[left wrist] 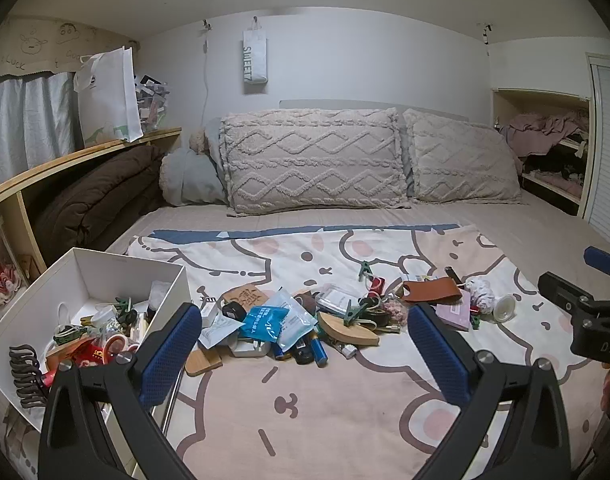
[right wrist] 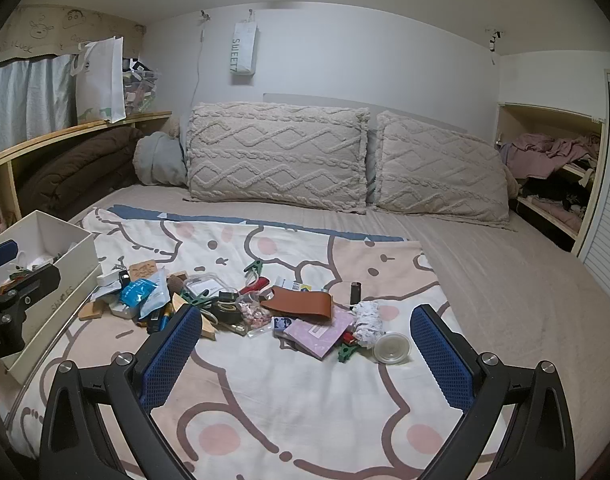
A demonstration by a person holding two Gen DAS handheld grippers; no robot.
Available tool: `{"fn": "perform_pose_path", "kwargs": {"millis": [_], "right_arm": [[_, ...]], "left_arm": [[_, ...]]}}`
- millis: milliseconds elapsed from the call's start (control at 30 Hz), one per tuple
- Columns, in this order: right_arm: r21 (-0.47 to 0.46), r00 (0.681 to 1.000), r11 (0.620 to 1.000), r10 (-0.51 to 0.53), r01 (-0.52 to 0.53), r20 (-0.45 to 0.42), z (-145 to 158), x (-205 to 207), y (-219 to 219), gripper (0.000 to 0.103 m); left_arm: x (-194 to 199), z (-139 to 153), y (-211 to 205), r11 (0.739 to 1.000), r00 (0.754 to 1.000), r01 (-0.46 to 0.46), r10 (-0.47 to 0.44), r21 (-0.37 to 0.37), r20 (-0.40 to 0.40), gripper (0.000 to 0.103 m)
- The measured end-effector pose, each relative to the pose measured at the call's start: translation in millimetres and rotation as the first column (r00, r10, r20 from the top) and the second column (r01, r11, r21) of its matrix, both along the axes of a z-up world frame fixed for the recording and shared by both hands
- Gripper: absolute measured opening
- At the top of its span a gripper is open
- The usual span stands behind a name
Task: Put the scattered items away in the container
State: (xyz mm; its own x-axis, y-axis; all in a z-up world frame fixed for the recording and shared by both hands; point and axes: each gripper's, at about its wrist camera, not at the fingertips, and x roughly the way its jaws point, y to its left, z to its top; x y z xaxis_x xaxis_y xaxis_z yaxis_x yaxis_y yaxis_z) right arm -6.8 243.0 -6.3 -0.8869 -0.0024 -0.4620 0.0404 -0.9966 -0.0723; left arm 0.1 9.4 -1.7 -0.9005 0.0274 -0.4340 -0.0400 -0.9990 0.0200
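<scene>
A white bag [left wrist: 253, 60] hanging on the far wall reads "SWEET" down its length, and the beige paper strip [left wrist: 37, 46] above the curtain carries doodled faces and the word "LUCK". The white box [right wrist: 75, 276] has faint letters on its side wall that look like "SHOES". Part of a marking, "DAS", shows on the black frame of the right gripper [left wrist: 593, 304] where it enters the left wrist view.

Both tools hover low over the bed, tilted somewhat downward. The left gripper [left wrist: 301, 356] has its jaws spread wide with nothing between them, the blue dimpled pads [left wrist: 171, 348] framing the heap. The right gripper's jaws are likewise released and empty.

The scattered items [left wrist: 305, 316] lie in a loose pile on a cartoon-printed blanket [right wrist: 285, 412], just beside the box, which sits at the bed's left edge and already holds small clutter; a black wavy hair claw [left wrist: 25, 376] is hooked over its near rim. In the pile: a blue foil packet [left wrist: 263, 322], a curved wooden piece [left wrist: 347, 330], a tan leather sleeve [right wrist: 301, 303], a pink booklet [right wrist: 319, 334], a round clear plastic lid [right wrist: 391, 349], green clothes pegs [left wrist: 366, 269]. Two knitted, diamond-patterned pillows [right wrist: 277, 160] lean at the headboard.
</scene>
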Motion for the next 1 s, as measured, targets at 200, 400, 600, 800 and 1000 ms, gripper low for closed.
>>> {"fn": "perform_pose_path", "kwargs": {"millis": [200,400,600,800,1000], "right_arm": [[0.001,1.000,1.000,0.001,-0.001,0.001,-0.3,-0.5,-0.8,0.103],[0.002,1.000,1.000,-0.001,0.001,0.000,-1.1,-0.1,-0.2,0.103],[0.002,1.000,1.000,-0.002,0.002,0.001,-1.6,-0.3,-0.7,0.103],[0.009,1.000,1.000,-0.007,0.007,0.018,-7.4,-4.4,1.6,0.103],[-0.008,0.999,1.000,-0.007,0.007,0.046,-16.0,-13.4,6.2,0.103]], "left_arm": [[0.1,0.6,0.3,1.000,1.000,-0.001,0.001,0.000,-0.002,0.103],[0.3,0.5,0.3,1.000,1.000,-0.002,0.002,-0.001,-0.001,0.103],[0.3,0.0,0.1,1.000,1.000,-0.001,0.001,-0.003,0.007,0.103],[-4.4,-3.4,-0.2,1.000,1.000,-0.001,0.001,-0.002,0.029,0.103],[-15.2,-15.5,1.0,1.000,0.997,0.000,0.000,0.002,0.073,0.103]]}}
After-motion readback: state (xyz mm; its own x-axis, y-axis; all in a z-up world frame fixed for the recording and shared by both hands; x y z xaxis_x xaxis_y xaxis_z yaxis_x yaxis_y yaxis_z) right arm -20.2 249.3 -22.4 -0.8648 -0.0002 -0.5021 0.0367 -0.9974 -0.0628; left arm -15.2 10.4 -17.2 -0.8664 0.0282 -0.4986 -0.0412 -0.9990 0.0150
